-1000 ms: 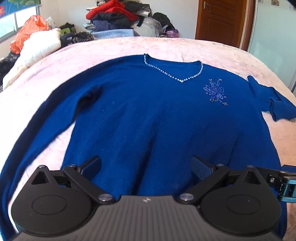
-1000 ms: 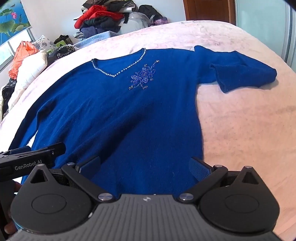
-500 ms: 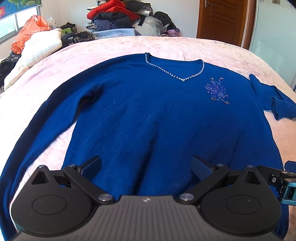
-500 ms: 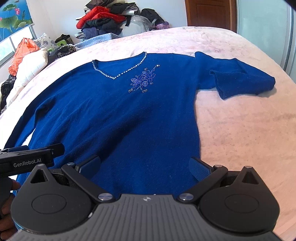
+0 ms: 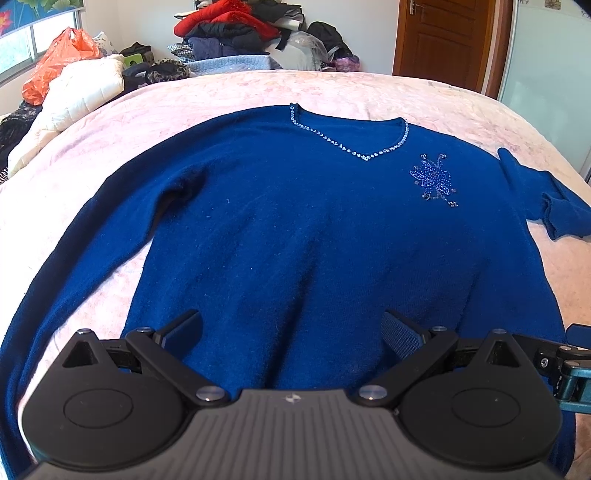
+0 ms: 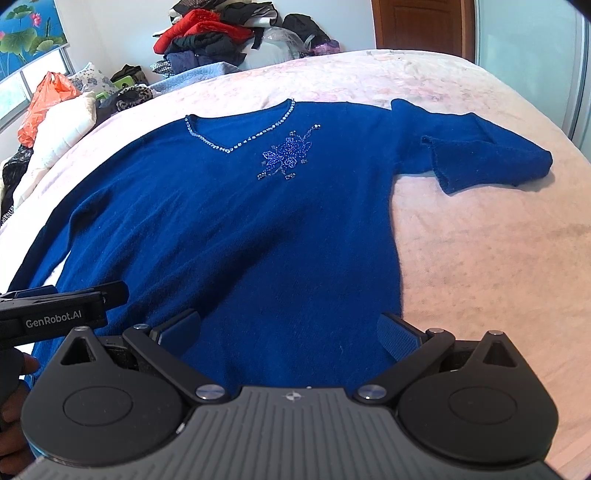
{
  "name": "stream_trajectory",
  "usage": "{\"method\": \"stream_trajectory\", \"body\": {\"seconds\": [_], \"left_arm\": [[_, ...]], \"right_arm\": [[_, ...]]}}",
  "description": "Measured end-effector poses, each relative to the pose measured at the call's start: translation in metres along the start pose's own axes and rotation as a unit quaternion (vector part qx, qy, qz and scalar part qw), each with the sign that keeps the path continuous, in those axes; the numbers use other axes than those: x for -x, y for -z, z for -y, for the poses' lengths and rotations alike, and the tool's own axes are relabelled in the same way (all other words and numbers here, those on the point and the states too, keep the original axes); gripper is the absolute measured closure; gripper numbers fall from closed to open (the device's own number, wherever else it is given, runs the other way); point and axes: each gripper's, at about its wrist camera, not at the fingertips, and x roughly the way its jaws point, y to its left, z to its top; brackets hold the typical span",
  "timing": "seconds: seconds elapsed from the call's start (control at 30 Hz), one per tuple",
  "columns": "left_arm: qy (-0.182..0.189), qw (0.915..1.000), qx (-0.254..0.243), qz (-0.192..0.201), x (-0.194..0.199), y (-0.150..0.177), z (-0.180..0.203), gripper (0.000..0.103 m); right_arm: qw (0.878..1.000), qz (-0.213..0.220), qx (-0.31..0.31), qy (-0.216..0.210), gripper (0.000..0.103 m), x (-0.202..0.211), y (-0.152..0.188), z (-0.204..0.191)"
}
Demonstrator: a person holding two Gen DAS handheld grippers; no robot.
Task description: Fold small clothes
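Note:
A dark blue V-neck sweater [image 5: 303,229] with a beaded neckline and a beaded flower lies flat, front up, on the pink bed; it also shows in the right wrist view [image 6: 229,236]. Its left sleeve [image 5: 55,266] runs down along the body. Its right sleeve [image 6: 480,158] is doubled over on the bed. My left gripper [image 5: 291,330] is open and empty above the hem. My right gripper [image 6: 288,332] is open and empty above the hem's right part. The left gripper also shows at the left in the right wrist view [image 6: 62,310].
The pink bedspread [image 6: 480,258] lies bare to the right of the sweater. A pile of clothes [image 5: 236,33] sits at the far end. A white quilt [image 5: 74,99] and an orange bag [image 5: 55,62] lie at the far left. A wooden door [image 5: 443,40] stands behind.
Both grippers have pulled back and risen slightly, so the sweater sits a little lower and farther in both views. The sweater has not moved. Both grippers stay open.

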Motion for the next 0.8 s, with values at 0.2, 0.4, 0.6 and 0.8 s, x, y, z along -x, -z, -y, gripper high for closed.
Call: {"method": "stream_trajectory", "body": {"seconds": [0.2,0.4,0.6,0.8], "left_arm": [[-0.002,1.0000,0.002,-0.001,-0.0009,0.0006,-0.0009,0.000],[-0.004,1.0000,0.002,-0.002,-0.0020,0.0010,-0.0009,0.000],[-0.007,1.0000,0.000,-0.004,-0.0026,0.0010,0.0001,0.000],[-0.007,1.0000,-0.001,-0.005,-0.0032,0.0014,-0.0001,0.000]], "right_arm": [[1.000,0.003,0.000,0.002,0.000,0.0010,0.0004,-0.0001],[1.000,0.008,0.007,0.004,0.000,0.0031,0.0010,-0.0024],[1.000,0.011,0.005,0.007,0.000,0.0042,0.0013,-0.0016],[1.000,0.007,0.004,0.005,0.000,0.0031,0.0018,-0.0014]]}}
